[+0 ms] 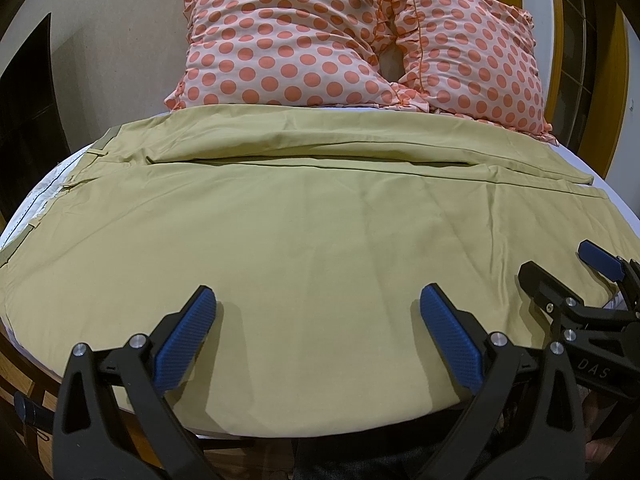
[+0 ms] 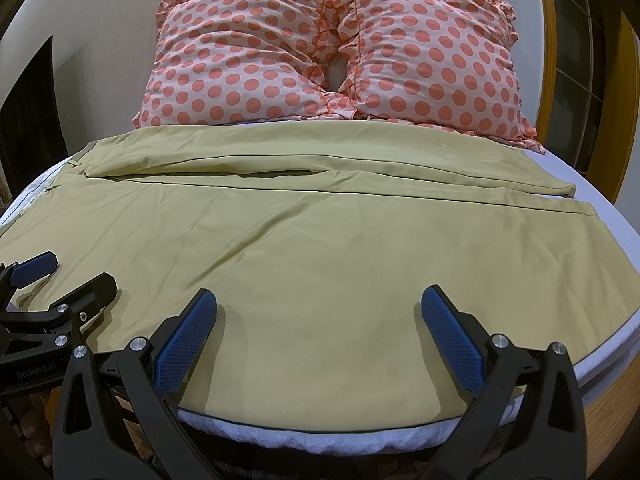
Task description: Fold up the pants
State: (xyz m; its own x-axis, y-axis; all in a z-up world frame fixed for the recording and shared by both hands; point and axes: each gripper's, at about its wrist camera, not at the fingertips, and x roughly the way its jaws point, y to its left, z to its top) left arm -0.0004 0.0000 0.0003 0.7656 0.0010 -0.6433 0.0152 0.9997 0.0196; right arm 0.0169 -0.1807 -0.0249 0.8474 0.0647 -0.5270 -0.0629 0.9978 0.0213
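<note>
Khaki pants (image 1: 304,216) lie spread flat across the bed, waistband at the left, leg hems at the right; they also show in the right wrist view (image 2: 320,240). The far leg is folded lengthwise along a crease. My left gripper (image 1: 318,304) is open, hovering over the near leg by the bed's front edge, holding nothing. My right gripper (image 2: 320,304) is open and empty over the near leg, further right. Each gripper shows in the other's view: the right one (image 1: 560,268) at the right edge, the left one (image 2: 76,276) at the left edge.
Two pink pillows with orange dots (image 1: 360,40) lie at the head of the bed behind the pants. The white mattress (image 2: 600,184) shows at the right and along the front edge. A wooden bed frame (image 2: 608,412) runs at the lower right.
</note>
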